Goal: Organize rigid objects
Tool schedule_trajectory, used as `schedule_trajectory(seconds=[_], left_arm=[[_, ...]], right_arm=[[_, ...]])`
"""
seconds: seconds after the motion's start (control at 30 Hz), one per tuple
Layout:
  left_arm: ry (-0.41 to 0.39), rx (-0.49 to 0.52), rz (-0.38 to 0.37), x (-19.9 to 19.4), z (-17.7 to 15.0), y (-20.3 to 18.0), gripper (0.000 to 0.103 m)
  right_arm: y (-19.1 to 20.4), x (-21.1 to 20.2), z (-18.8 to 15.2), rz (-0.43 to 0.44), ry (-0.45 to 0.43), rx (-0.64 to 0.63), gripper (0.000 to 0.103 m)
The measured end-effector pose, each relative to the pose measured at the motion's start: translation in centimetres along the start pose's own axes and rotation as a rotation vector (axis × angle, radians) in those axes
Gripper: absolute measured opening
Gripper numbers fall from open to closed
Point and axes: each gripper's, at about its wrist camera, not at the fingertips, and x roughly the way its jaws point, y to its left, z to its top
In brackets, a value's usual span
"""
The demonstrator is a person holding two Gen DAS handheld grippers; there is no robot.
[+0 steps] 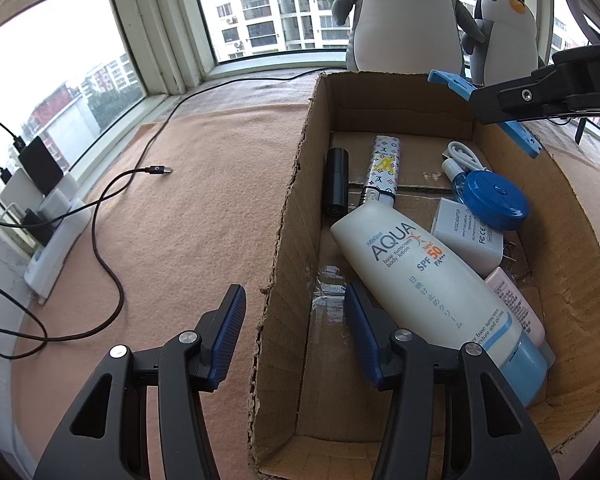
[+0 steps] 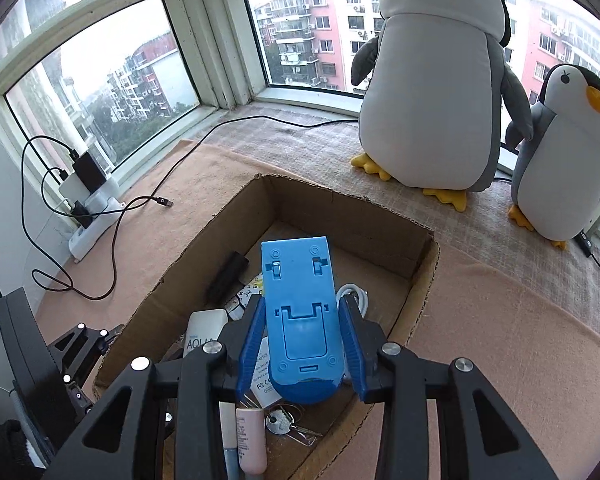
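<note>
My right gripper [image 2: 300, 300] is shut on a flat blue folding stand [image 2: 298, 312], held over the open cardboard box [image 2: 340, 216]. In the left wrist view the right gripper [image 1: 500, 104] and stand [image 1: 452, 82] hang above the box's far right rim. My left gripper [image 1: 296, 332] is open and straddles the box's left wall [image 1: 288, 216], one finger outside, one inside, pads clear of the cardboard. In the box lie a white sunscreen bottle [image 1: 428, 276], a black cylinder [image 1: 337, 182], a patterned tube [image 1: 384, 168], a blue round case [image 1: 494, 200], a white adapter [image 1: 466, 240] and a pink tube [image 1: 516, 304].
Two plush penguins [image 2: 432, 80] [image 2: 564, 152] stand on the sill behind the box. A black cable [image 1: 156, 170] trails over the tan cloth to a power strip [image 1: 56, 240] by the left window. Keys [image 2: 280, 420] lie in the box's near corner.
</note>
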Motion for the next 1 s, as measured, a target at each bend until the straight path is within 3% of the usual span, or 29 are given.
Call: schedule_trajectory(seconds=[0.13,0.6,1.0], left_arm=[[0.000,0.000,0.001,0.0,0.0,0.0,0.051],[0.003,-0.001,-0.001,-0.1,-0.2,0.0,0.051],[0.009,0.024,0.018,-0.1,0.0,0.0,0.056]], right_arm=[[0.3,-0.2,0.0,0.008,-0.008,-0.007,0.048],[-0.7,-2.5,-2.0,-0.011,-0.014,0.007,0.049],[-3.3,-7.4,-5.4,-0.052,-0.062,0.091,0.054]])
